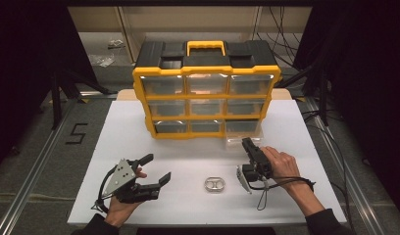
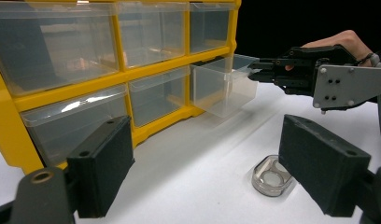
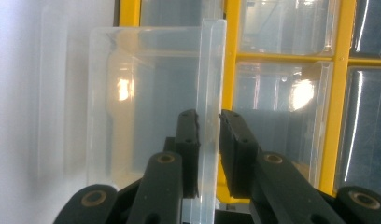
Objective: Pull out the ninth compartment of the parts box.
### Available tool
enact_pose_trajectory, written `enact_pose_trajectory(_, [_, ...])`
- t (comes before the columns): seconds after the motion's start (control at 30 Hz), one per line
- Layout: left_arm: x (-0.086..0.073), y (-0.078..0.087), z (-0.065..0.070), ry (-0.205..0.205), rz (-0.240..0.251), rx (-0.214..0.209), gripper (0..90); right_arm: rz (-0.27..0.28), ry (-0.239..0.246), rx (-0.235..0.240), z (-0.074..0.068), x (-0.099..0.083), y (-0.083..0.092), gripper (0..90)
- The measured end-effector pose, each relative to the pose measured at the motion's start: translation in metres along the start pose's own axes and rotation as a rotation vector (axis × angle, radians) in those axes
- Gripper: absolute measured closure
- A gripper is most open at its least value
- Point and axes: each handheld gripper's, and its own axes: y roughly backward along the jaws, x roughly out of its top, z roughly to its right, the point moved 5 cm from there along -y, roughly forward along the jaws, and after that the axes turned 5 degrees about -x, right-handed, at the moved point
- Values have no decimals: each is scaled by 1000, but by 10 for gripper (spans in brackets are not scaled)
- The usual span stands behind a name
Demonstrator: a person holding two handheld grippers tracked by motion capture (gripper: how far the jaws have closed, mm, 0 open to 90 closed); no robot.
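Currently: bottom-right drawer pulled by its front lip

Nearest, the left gripper [image 1: 156,169] sits on the table [image 1: 296,127] at near left, jaws wide apart and empty. Just right of it, near centre, lies a small clear ring-like part [image 1: 214,184], untouched.

Farther right, the right gripper [image 1: 248,143] has its jaws narrowed on the front lip of the drawer [image 3: 146,107]; the pads [image 3: 187,140] sit on either side of the thin wall, apparently clamping it.

The drawer belongs to the bottom row, right column of the yellow cabinet [image 1: 206,71] at the far middle of the table; it is drawn partway out and looks empty.

Judgement: thin clear plastic, so light, stiff but slightly springy, smooth and likely slippery. The lip is the sensible hold; pull straight and level, since a skewed pull could jam it in its slot or let the pads slide off.
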Motion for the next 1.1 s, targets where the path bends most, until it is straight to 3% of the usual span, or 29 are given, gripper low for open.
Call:
enact_pose_trajectory(1.0, [0, 0, 0, 2, 0, 0, 174, 18, 8, 10, -4, 2, 5, 771])
enact_pose_trajectory(1.1, [0, 0, 0, 0, 0, 0, 174, 13, 5, 22, -5, 2, 5, 725])
